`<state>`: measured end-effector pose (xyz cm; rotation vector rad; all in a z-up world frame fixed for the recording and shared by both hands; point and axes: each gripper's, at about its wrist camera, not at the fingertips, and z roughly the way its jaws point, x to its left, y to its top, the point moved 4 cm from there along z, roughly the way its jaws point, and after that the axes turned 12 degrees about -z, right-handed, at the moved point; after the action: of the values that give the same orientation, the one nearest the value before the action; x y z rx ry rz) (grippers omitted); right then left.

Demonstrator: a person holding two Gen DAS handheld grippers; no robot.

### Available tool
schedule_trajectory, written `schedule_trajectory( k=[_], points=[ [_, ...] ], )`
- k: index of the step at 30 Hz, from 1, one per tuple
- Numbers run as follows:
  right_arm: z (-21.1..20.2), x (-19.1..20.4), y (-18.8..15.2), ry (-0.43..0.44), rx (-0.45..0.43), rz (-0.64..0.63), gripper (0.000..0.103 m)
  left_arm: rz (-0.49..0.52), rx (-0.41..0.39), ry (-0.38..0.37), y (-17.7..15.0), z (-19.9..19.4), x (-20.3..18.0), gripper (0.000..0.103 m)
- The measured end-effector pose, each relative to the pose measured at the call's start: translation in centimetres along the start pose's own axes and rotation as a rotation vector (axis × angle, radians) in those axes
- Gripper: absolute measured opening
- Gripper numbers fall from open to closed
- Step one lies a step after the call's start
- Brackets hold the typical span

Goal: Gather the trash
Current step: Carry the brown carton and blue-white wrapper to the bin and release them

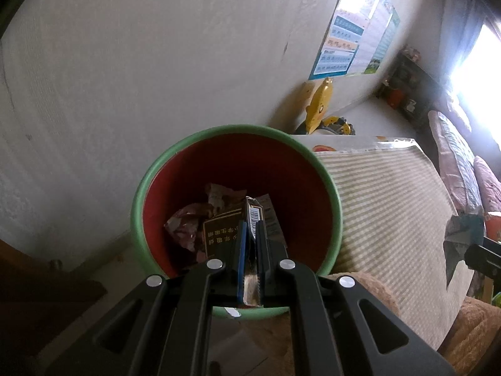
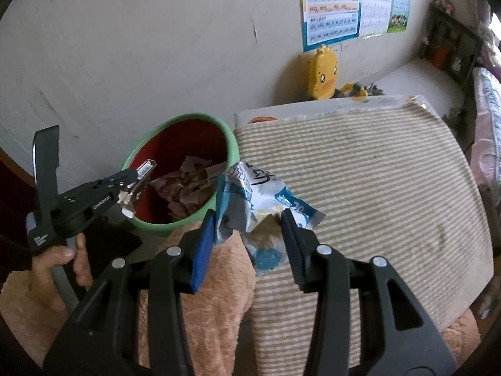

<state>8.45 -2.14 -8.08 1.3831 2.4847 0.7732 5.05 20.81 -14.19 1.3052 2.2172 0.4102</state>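
Note:
A bin [image 1: 238, 129] with a green rim and red inside holds crumpled wrappers and a dark box with gold lettering [image 1: 219, 235]. My left gripper [image 1: 250, 228] hangs over its mouth, shut on a thin flat wrapper with a barcode [image 1: 254, 212]. The right wrist view shows the same gripper [image 2: 136, 177] above the bin's [image 2: 194, 115] left rim, a hand [image 2: 62, 260] around its handle. My right gripper [image 2: 249, 224] is shut on a crumpled blue, white and silver snack bag [image 2: 263, 197], held just right of the bin above a striped cloth.
The striped cloth [image 2: 360, 172] covers a flat surface right of the bin. Brown fluffy fabric [image 2: 219, 266] lies under both grippers. A yellow duck toy [image 2: 324, 75] and posters [image 2: 332, 6] are against the wall behind. A bright window [image 1: 479, 72] glares at far right.

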Motion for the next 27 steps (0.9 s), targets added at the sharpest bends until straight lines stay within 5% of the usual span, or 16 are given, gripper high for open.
schedule_trajectory(
  k=[16,27],
  points=[
    [3.4,4.7,7.3,0.103,-0.043,-0.081,0.042,-0.006,0.032,0.021,0.7,2.2,0.5,0.003],
    [5.8,5.5,8.7,0.136,-0.015,-0.083,0.042,-0.017,0.034,0.025,1.9,3.2,1.0,0.004]
  ],
)
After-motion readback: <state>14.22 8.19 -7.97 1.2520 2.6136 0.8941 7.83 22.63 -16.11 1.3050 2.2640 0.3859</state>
